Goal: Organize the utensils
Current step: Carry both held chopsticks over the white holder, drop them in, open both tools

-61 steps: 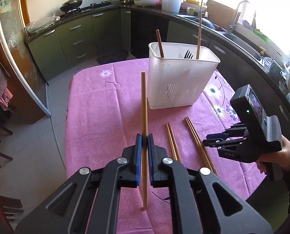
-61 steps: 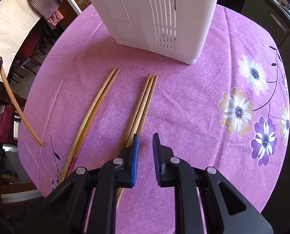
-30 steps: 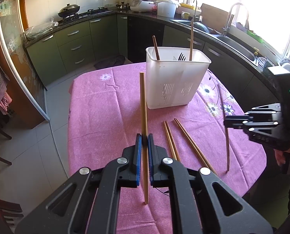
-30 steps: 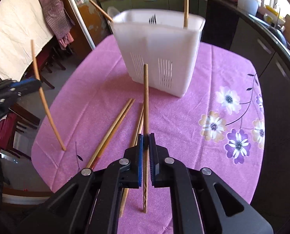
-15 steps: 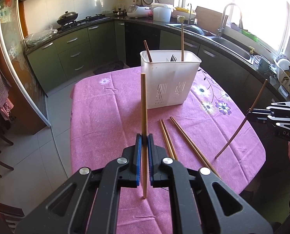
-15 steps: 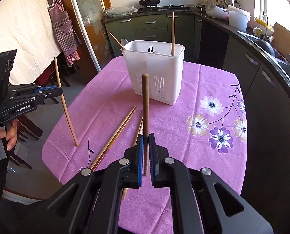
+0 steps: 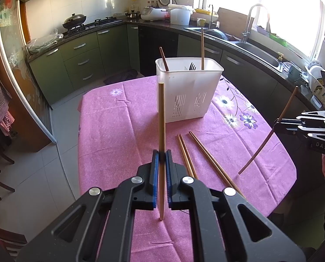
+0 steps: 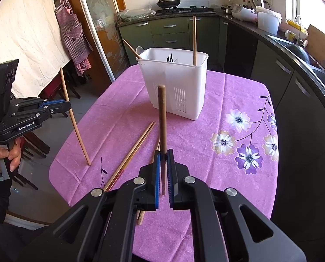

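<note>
Both raised | each hand-held gripper (image 7: 161,159) (image 8: 163,159) clamps slim wooden chopstick (image 7: 161,118) (image 8: 162,113)

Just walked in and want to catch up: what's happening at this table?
A person is sorting chopsticks into a white utensil holder on the pink tablecloth. The left hand-held gripper is shut on one light chopstick, held upright above the cloth. The right hand-held gripper is shut on a darker chopstick, also lifted. Loose chopsticks lie on the cloth, and the holder already contains two chopsticks and a fork.
</note>
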Tool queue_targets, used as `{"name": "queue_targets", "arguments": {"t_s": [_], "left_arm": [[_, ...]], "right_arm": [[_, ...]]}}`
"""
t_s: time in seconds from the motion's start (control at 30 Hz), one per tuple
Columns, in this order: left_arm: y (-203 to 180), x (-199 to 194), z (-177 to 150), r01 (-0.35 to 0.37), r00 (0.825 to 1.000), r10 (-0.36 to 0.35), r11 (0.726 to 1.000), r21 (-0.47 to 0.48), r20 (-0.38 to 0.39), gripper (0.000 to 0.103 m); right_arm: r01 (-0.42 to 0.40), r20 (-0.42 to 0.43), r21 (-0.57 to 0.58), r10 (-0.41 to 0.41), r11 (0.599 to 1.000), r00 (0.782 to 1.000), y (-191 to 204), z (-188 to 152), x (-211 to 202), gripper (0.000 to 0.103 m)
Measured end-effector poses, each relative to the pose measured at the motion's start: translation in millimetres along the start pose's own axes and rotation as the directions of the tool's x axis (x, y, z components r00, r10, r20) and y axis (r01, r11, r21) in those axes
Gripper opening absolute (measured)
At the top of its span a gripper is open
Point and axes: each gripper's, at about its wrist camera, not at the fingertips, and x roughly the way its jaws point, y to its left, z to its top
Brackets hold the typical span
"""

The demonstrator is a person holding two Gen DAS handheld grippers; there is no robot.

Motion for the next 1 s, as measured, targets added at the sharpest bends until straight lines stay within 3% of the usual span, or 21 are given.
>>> {"name": "queue_targets", "arguments": {"t_s": [0.43, 0.77, 1.0], "left_arm": [[-4, -15, 32, 0.032, 0.999, -0.032, 1.000, 0.001, 0.044, 0.006], [-27, -60, 131, 0.094, 0.984, -0.099, 0.995, 0.038, 0.145, 0.006], [-40, -65, 191, 0.084, 0.964, -0.089, 0.996, 0.031, 0.250, 0.006]], "right_arm": [[0.015, 0.050, -0.007, -0.014, 1.000, 0.999, -6, 37, -23, 0.007], [0.019, 0.186, 0.028, -0.024, 0.999, 0.982, -20, 120, -72, 0.007], [0.038, 0.285, 0.048, -0.050, 0.998, 0.957, -26, 182, -81, 0.007]]}}
